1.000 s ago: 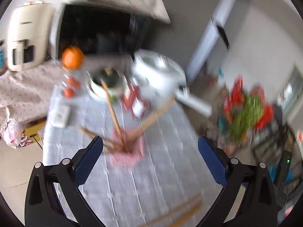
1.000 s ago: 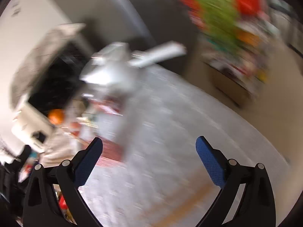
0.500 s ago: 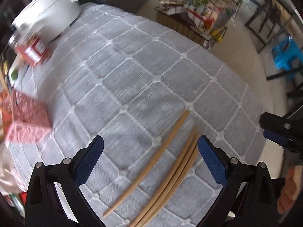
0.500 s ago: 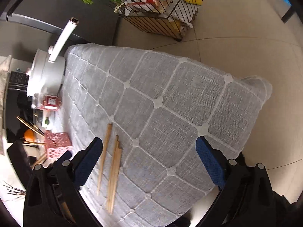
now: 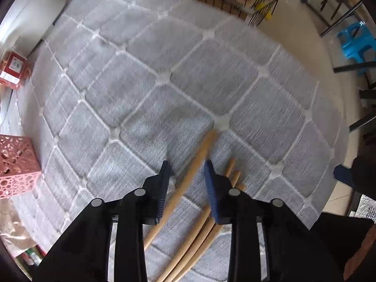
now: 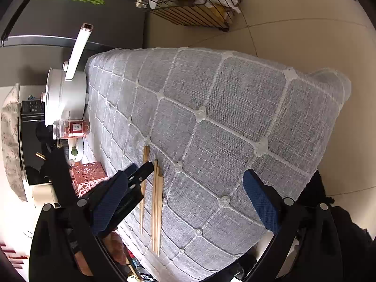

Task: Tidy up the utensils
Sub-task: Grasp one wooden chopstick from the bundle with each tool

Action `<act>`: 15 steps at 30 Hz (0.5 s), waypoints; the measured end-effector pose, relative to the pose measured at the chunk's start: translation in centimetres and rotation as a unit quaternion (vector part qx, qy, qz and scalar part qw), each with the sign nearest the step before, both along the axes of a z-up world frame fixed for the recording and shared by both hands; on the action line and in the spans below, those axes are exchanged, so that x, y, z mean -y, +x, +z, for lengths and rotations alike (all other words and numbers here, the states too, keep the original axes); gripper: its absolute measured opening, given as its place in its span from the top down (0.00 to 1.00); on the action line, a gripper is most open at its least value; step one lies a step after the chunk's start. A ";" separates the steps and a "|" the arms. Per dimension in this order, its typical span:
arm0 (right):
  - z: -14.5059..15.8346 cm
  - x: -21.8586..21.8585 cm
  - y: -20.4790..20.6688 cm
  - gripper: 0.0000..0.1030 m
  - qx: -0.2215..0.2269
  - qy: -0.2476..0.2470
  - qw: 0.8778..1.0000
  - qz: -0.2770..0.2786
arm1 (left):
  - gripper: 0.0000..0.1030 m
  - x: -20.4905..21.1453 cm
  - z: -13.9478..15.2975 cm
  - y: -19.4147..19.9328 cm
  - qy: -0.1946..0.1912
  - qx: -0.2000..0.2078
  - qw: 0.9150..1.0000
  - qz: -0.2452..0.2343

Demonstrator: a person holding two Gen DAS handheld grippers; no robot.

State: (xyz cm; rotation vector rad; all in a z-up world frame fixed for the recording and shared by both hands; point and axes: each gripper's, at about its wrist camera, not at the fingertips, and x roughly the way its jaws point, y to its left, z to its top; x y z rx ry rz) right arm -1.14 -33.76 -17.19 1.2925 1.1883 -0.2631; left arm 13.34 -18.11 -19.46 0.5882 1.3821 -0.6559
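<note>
Several wooden chopsticks lie on the grey quilted tablecloth [image 5: 145,75]. One chopstick [image 5: 188,181] lies apart to the left of a bundle of three [image 5: 211,225]. My left gripper [image 5: 186,183] is low over the table with its jaws narrowed on either side of the single chopstick, a gap still showing. In the right wrist view the left gripper [image 6: 141,171] sits over the single chopstick [image 6: 143,188], beside the bundle [image 6: 157,206]. A pink perforated holder [image 5: 14,164] stands at the left; it also shows in the right wrist view [image 6: 88,175]. My right gripper [image 6: 183,202] is open and empty above the table.
A white pot [image 6: 65,96] with a long handle and a red-labelled jar [image 6: 72,129] stand at the table's far end. A wire rack [image 6: 188,0] and a blue stool [image 5: 352,42] stand on the floor beyond the table edge.
My left gripper has dropped down to the table and its jaws have narrowed around the single chopstick. The right gripper has moved in a little closer and stays open.
</note>
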 end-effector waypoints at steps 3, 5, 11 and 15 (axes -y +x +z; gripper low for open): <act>-0.2 -0.4 0.3 0.07 -0.007 -0.005 1.000 0.006 | 0.90 -1.3 0.2 0.2 -0.019 0.002 1.000 0.013; -0.3 -1.5 1.1 0.10 -0.012 -0.013 0.999 0.028 | 0.92 -3.2 0.5 0.2 -0.034 0.011 0.999 0.029; -0.9 -6.6 4.6 0.41 -0.028 -0.040 0.992 0.117 | 0.94 -11.9 3.2 0.5 -0.105 0.028 0.988 0.112; -0.3 -9.5 6.6 0.50 -0.014 -0.084 0.986 0.147 | 0.94 -17.9 6.8 -0.2 -0.166 0.058 0.971 0.164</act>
